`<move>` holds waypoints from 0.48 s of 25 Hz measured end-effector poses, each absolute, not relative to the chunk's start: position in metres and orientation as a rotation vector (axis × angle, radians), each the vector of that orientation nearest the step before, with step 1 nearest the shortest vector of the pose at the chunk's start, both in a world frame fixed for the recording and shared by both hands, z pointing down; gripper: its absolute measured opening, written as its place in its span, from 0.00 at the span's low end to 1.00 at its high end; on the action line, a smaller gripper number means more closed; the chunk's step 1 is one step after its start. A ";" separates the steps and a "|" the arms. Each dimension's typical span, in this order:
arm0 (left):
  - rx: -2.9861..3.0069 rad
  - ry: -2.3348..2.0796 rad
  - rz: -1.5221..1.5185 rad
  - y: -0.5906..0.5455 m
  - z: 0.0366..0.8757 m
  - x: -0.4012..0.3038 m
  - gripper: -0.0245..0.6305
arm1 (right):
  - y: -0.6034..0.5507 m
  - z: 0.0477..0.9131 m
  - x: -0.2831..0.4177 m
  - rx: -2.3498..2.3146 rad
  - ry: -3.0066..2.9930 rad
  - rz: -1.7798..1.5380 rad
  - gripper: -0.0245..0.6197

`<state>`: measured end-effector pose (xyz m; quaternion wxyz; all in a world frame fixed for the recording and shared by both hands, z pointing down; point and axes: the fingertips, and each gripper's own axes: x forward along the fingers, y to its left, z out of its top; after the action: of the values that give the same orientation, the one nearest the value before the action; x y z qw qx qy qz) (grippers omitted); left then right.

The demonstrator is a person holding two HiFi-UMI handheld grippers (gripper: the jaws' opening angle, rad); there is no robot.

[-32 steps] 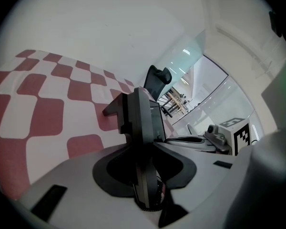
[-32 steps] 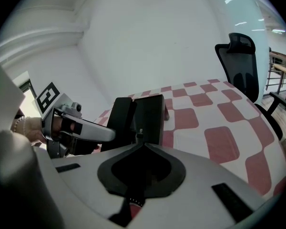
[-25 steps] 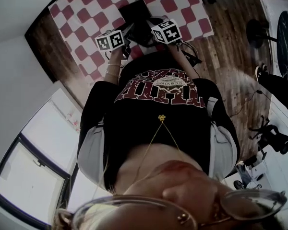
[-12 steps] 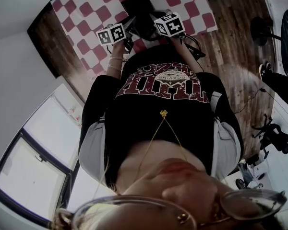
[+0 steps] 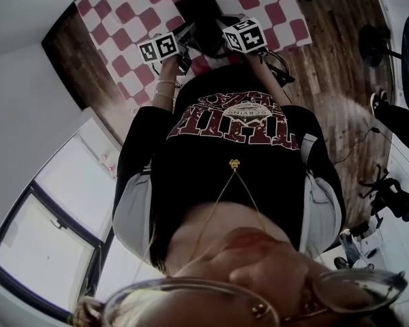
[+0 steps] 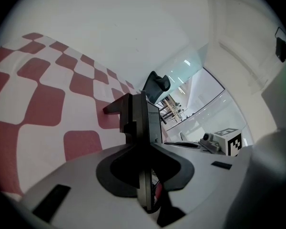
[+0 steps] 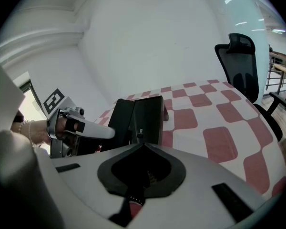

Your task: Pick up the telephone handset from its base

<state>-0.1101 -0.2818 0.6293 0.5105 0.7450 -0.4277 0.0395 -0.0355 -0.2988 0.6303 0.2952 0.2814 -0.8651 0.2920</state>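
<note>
Red-and-white checks cover the bench [image 5: 116, 39], whose edges drop to wood floor [image 5: 327, 94]; the black telephone [image 5: 196, 9] lies mid-bench with bare checks around it. Left gripper view: the left tongs [image 6: 144, 144], just closing, clamp the telephone handset [image 6: 133, 118]. Right gripper view: the right tongs [image 7: 140, 144] are closed, seemingly touching the telephone, with open bench to their right.

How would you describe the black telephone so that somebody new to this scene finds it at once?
Start from the large red-and-white checked cloth. On it lies the black telephone, a flat dark block with straight edges. It is the only black thing resting on the cloth; the black office chair stands beyond the cloth's edge.
</note>
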 end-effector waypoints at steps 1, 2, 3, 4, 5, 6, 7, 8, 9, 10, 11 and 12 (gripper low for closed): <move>1.792 -1.028 0.091 -0.282 0.629 -0.110 0.16 | -0.298 0.630 -0.036 0.746 -2.303 0.777 0.07; 1.791 -1.026 0.086 -0.282 0.629 -0.110 0.16 | -0.298 0.630 -0.036 0.742 -2.303 0.777 0.07; 1.793 -1.023 0.082 -0.282 0.629 -0.110 0.16 | -0.298 0.630 -0.037 0.738 -2.305 0.776 0.07; 1.795 -1.019 0.079 -0.281 0.628 -0.110 0.16 | -0.298 0.630 -0.037 0.734 -2.307 0.775 0.07; 1.799 -1.015 0.078 -0.281 0.627 -0.110 0.16 | -0.298 0.629 -0.038 0.733 -2.311 0.775 0.07; 1.803 -1.009 0.076 -0.280 0.625 -0.109 0.16 | -0.298 0.629 -0.038 0.733 -2.314 0.775 0.07; 1.805 -1.005 0.072 -0.279 0.624 -0.109 0.16 | -0.298 0.628 -0.038 0.733 -2.317 0.776 0.07; 1.806 -1.001 0.068 -0.279 0.623 -0.108 0.16 | -0.298 0.628 -0.037 0.734 -2.319 0.778 0.07; 1.806 -0.999 0.063 -0.279 0.622 -0.108 0.16 | -0.298 0.627 -0.037 0.734 -2.321 0.781 0.07; 1.803 -0.998 0.058 -0.279 0.621 -0.108 0.16 | -0.298 0.627 -0.037 0.734 -2.322 0.783 0.07; 1.799 -0.996 0.052 -0.278 0.621 -0.108 0.16 | -0.298 0.627 -0.037 0.734 -2.324 0.784 0.07; 1.798 -0.993 0.047 -0.278 0.620 -0.108 0.16 | -0.298 0.626 -0.037 0.735 -2.326 0.785 0.07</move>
<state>-0.1079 -0.2781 0.6202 0.5174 0.7489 -0.4135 0.0197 -0.0366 -0.2978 0.6263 0.2857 0.2747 -0.8699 0.2936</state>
